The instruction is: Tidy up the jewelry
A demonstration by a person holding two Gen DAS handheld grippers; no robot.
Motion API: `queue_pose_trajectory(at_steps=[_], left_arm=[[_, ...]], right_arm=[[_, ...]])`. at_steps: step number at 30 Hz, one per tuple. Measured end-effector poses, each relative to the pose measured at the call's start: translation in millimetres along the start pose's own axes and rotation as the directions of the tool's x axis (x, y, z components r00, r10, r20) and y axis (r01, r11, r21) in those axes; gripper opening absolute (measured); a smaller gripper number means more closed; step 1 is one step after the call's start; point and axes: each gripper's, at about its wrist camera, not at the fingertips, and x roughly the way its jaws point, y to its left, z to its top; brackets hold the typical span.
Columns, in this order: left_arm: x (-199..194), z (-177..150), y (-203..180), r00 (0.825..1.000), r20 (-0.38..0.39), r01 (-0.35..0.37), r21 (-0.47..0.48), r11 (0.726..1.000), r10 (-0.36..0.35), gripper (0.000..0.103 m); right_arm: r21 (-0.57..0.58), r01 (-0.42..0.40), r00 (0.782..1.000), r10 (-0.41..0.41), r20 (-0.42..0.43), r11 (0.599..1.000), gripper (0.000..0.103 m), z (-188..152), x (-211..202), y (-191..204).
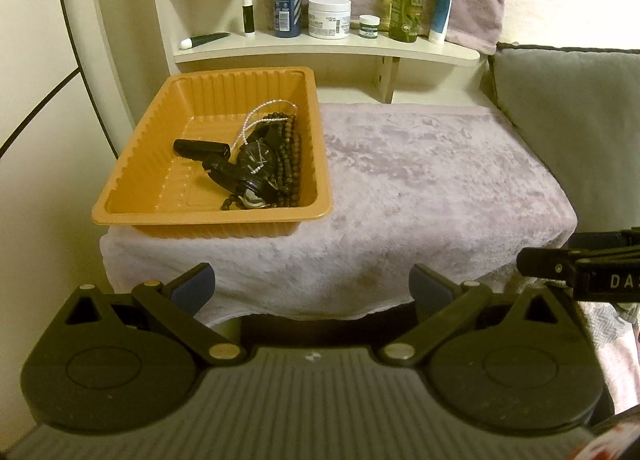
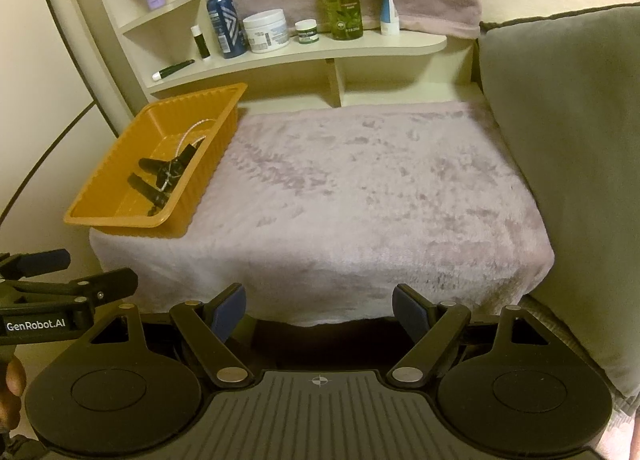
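A: Why is everything heaped in the orange plastic tray (image 1: 120, 176)?

B: It looks like the collecting spot. The black wristwatch (image 1: 256, 160), dark bead strand (image 1: 292, 164) and pearl chain (image 1: 256, 116) lie tangled at its right end, on the towel-covered desk (image 1: 420, 180).

A: And the claws?

B: The left claw (image 1: 312, 288) and the right claw (image 2: 319, 308) both hover level before the desk's near edge, fingers spread, holding nothing.
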Motion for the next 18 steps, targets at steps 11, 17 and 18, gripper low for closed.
queue_pose_trajectory(at_steps=[11,17,18], left_arm=[[0.3,0.0,0.3,1.000,0.002,0.001,-0.002,1.000,-0.001,0.103],[0.1,0.0,0.8,1.000,0.003,-0.001,-0.005,1.000,0.001,0.103],[-0.1,0.0,0.7,1.000,0.003,0.000,-0.005,1.000,0.000,0.103]], right_arm=[[-0.006,0.000,1.000,0.000,0.000,1.000,0.080,0.9,0.6,1.8],[-0.004,0.002,1.000,-0.002,0.002,1.000,0.080,0.2,0.7,3.6],[-0.006,0.001,1.000,-0.001,0.002,1.000,0.080,0.3,0.7,3.1]])
